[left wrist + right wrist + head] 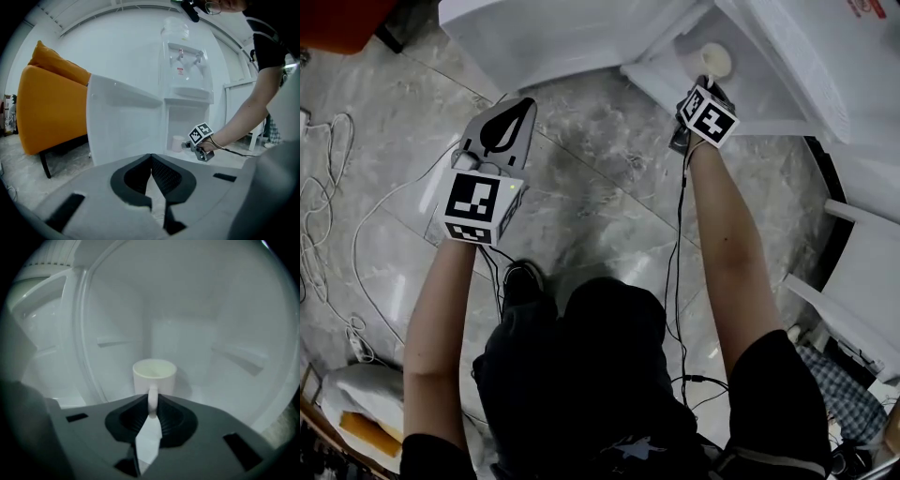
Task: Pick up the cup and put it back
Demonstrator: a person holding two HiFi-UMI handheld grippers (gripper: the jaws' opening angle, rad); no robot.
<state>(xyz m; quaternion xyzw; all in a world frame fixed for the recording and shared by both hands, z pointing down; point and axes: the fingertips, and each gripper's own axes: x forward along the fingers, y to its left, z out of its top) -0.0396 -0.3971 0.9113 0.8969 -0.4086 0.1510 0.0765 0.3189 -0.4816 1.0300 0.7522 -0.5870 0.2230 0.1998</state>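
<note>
A white cup (154,376) stands upright on the floor of the white cabinet compartment (225,394), its handle turned toward me. My right gripper (152,399) reaches into the compartment and its jaws are closed on the handle. From the head view the cup (712,61) shows just beyond the right gripper (703,86), whose jaws are hidden by the marker cube. The left gripper view shows the cup (177,143) and the right gripper (188,145) from the side. My left gripper (517,111) hangs over the marble floor, away from the cabinet, shut with nothing in it (151,158).
The cabinet door (122,122) stands open at the left of the compartment, under a water dispenser (185,61). An orange armchair (51,108) stands further left. Cables (328,216) lie on the marble floor. White furniture (862,281) stands at the right.
</note>
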